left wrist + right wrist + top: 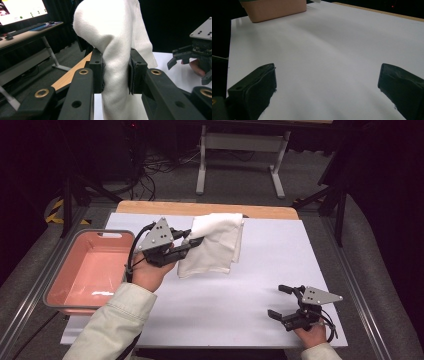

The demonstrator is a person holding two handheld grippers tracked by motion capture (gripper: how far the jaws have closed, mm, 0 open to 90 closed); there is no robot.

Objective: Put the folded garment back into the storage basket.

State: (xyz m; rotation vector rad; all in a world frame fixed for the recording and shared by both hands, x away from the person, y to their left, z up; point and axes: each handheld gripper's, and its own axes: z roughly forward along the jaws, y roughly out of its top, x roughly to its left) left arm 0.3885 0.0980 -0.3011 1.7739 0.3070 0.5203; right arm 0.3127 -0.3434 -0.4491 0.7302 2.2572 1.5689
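Note:
A white cloth [216,244] hangs folded over the far middle of the table, pinched by my left gripper [196,238], which a hand holds raised beside the pink tub. In the left gripper view the cloth [117,50] bulges up between the two black pads [98,72], which press on it from both sides. My right gripper [280,301] rests near the table's front right corner, its jaws wide apart over bare white surface. The right gripper view has the same spread fingers [254,87] with nothing between them.
A pink tub [67,285] stands at the table's left edge, its inside bare. The white table sheet [225,305] spreads between the two hands. Beyond the table are a desk frame [240,150], cables and dark floor.

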